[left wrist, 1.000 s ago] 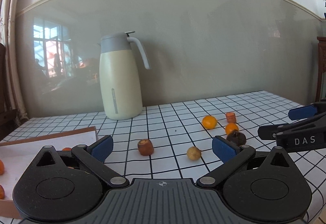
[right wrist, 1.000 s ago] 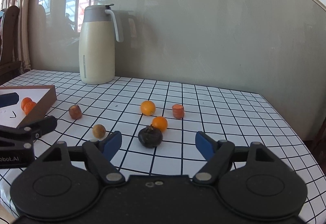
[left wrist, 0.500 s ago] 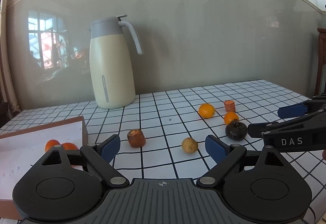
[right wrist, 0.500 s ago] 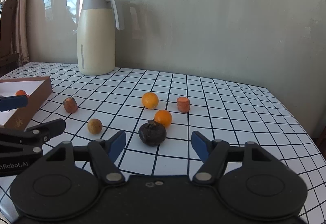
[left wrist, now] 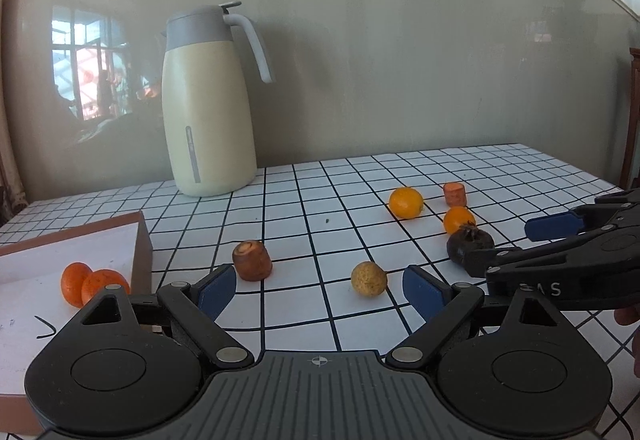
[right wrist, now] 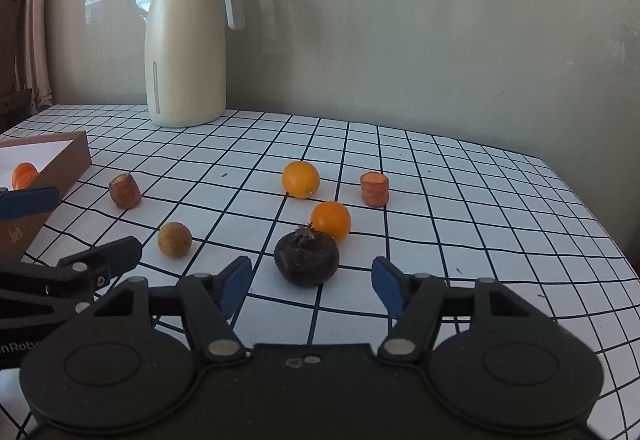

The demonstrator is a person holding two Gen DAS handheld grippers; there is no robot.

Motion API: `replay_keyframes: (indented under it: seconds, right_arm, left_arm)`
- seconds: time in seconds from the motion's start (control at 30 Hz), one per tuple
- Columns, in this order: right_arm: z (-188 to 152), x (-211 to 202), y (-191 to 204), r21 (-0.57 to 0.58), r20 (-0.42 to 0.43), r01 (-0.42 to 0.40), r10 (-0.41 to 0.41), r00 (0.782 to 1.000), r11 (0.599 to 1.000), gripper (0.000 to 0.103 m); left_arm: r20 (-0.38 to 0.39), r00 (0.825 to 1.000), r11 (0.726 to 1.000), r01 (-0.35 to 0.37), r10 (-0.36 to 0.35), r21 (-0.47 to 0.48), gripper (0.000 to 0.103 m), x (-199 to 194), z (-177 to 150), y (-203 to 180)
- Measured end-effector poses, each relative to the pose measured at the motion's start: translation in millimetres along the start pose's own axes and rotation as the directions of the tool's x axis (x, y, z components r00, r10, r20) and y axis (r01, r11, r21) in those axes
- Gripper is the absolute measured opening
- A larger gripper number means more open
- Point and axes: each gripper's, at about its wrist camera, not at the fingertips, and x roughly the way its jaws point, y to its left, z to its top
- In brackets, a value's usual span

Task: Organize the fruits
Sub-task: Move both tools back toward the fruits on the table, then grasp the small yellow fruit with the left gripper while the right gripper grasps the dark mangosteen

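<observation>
The right hand-held gripper (right wrist: 311, 282) is closing around the dark fruit (right wrist: 306, 259) on the counter (right wrist: 460, 208), pads not touching it. The left hand-held gripper (left wrist: 316, 290) stands open near the yellow fruit (left wrist: 369, 279).

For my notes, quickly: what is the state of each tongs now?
Left tongs: open, holding nothing.
Right tongs: open, closing, dark fruit just ahead, not gripped.

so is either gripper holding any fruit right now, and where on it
Nothing is held. The right gripper is closing with the dark fruit just ahead of its pads, untouched. The left gripper is open and empty.
</observation>
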Motion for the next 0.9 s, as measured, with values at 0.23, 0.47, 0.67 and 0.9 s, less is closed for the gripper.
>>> replay_keyframes:
  seconds: [0.23,0.47,0.67,0.9]
  right_arm:
    - [5,18,1,-0.017,-0.023,-0.01,0.01,1.0,1.0,0.048]
    - [7,28,-4,-0.021,-0.048,-0.002,0.001,0.999,1.0,0.038]
    - [5,27,-18,0.02,-0.051,-0.005,0.006,0.999,1.0,0.034]
    - [3,23,-26,0.034,-0.049,-0.021,0.023,0.999,0.999,0.034]
  left_arm:
    - [-0.033,0.999,1.0,0.016,-0.016,-0.003,0.084,17,4,-4]
    - [-0.114,0.992,0.998,0.062,-0.062,-0.008,0.073,34,7,-9]
    - [-0.137,0.989,0.998,0.062,-0.063,-0.007,0.063,45,12,-22]
    - [-0.197,0.976,0.996,0.083,-0.088,-0.035,0.028,60,14,-27]
